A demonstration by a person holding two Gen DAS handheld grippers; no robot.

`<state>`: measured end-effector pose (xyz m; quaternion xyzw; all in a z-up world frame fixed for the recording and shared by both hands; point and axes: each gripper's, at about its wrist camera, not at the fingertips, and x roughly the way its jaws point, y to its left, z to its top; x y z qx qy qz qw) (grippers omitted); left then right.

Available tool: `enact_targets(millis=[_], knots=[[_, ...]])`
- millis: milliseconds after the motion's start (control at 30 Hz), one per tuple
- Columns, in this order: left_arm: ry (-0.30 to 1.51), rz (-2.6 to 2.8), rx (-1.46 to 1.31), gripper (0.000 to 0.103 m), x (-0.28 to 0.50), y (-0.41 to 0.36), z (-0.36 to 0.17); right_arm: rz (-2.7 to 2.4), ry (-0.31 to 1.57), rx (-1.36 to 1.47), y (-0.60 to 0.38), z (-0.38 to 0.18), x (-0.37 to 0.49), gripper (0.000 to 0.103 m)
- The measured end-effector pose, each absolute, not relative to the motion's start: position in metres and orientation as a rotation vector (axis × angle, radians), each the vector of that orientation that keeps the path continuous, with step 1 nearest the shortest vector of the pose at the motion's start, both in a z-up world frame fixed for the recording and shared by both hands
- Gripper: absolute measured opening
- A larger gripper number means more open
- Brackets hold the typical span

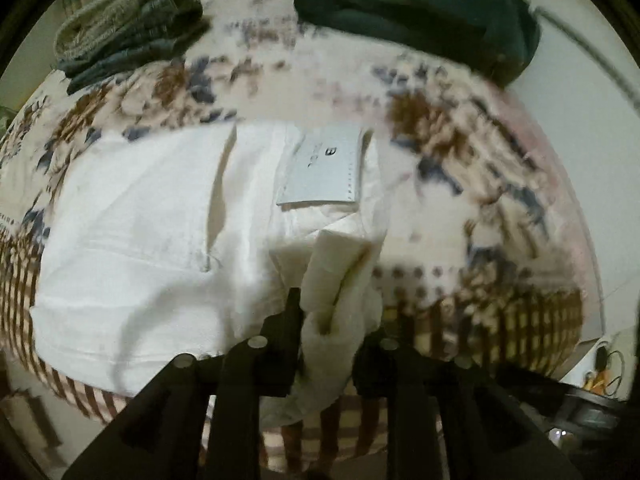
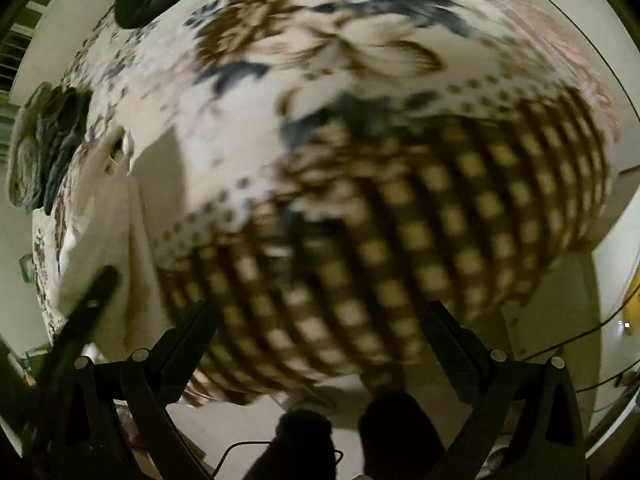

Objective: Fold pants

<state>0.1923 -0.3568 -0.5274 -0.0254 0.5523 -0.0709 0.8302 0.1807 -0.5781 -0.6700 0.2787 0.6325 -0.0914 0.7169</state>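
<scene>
White pants (image 1: 152, 232) lie folded on a floral bedspread (image 1: 460, 168), with a grey paper tag (image 1: 324, 168) on the waistband. My left gripper (image 1: 332, 320) is shut on a bunched white edge of the pants near the bed's front edge. In the right wrist view the pants (image 2: 108, 216) show at the far left, with the left gripper's dark body (image 2: 84, 312) over them. My right gripper (image 2: 320, 328) is open and empty above the checked border of the bedspread (image 2: 440, 216), well right of the pants.
A stack of folded jeans and knitwear (image 1: 128, 32) sits at the bed's back left, also in the right wrist view (image 2: 44, 148). A dark green garment (image 1: 420, 12) lies at the back right. The floor and a cable (image 2: 580, 336) lie beyond the bed's edge.
</scene>
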Motion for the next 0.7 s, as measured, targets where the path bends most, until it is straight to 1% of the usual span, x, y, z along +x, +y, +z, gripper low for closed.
enact_targets(millis=[33,67,100,133,167,300,367,533,633,667,700], knots=[[1.186,-0.162,-0.079,0.03,0.193,-0.357,-0.523,-0.194,1.399,0.627,-0.587,-0.67,0.177,0.103],[1.193,-0.184,-0.119,0.043,0.192,-0.355,-0.516,-0.186,1.396,0.635,-0.59,-0.67,0.176,0.103],[1.199,-0.204,-0.145,0.053,0.189,-0.356,-0.511,-0.175,1.391,0.644,-0.594,-0.668,0.175,0.103],[1.207,-0.216,-0.169,0.078,0.188,-0.353,-0.505,-0.153,1.387,0.66,-0.598,-0.666,0.177,0.103],[1.21,-0.214,-0.189,0.09,0.188,-0.347,-0.493,-0.131,1.382,0.678,-0.6,-0.665,0.177,0.103],[1.151,-0.111,-0.255,0.09,0.2,-0.284,-0.458,0.011,1.334,0.77,-0.59,-0.657,0.203,0.103],[1.135,-0.022,-0.24,0.09,0.208,-0.247,-0.456,0.09,1.328,0.786,-0.573,-0.659,0.231,0.103],[1.166,0.229,-0.176,0.09,0.233,-0.152,-0.478,0.286,1.361,0.864,-0.523,-0.698,0.307,0.103],[1.19,0.289,-0.166,0.09,0.242,-0.119,-0.49,0.308,1.428,0.923,-0.504,-0.734,0.337,0.103],[1.192,0.296,-0.165,0.09,0.245,-0.115,-0.492,0.297,1.456,0.957,-0.501,-0.745,0.341,0.102],[1.199,0.297,-0.168,0.09,0.248,-0.109,-0.494,0.29,1.456,0.996,-0.499,-0.75,0.341,0.079]])
